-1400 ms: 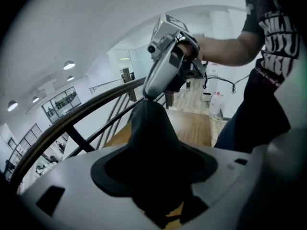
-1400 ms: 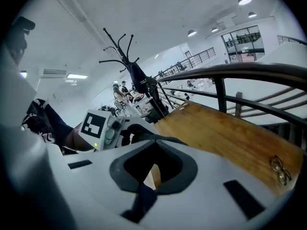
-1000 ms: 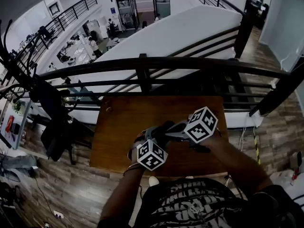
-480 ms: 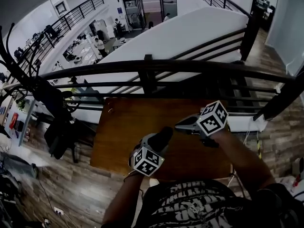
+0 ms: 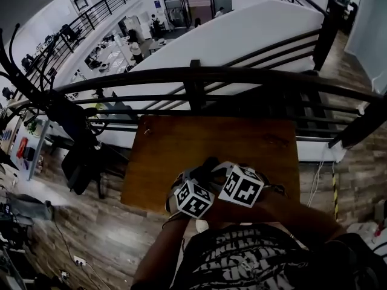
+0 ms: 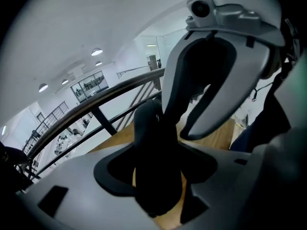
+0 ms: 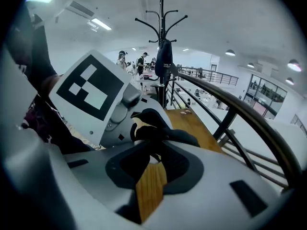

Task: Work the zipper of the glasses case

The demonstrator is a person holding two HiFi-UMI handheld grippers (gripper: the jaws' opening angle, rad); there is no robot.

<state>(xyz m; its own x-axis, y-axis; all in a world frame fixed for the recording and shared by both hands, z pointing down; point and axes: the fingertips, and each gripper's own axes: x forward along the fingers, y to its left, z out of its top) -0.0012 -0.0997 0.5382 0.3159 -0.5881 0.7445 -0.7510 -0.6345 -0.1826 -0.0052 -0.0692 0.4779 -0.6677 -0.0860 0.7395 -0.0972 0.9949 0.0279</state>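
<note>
Left tongs (image 6: 158,170) round glasses case (image 5: 210,164), long axis away from person.

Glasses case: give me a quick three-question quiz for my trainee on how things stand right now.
1. True or false: the glasses case lies flat on the table, with nothing gripping it.
2. What holds the case? A) the left gripper B) a bare hand C) a clamp on the table
3. Fill in: beyond the table's far edge runs a dark ____.

Key: 1 false, it is held up on end. 2 A. 3 railing.
</note>
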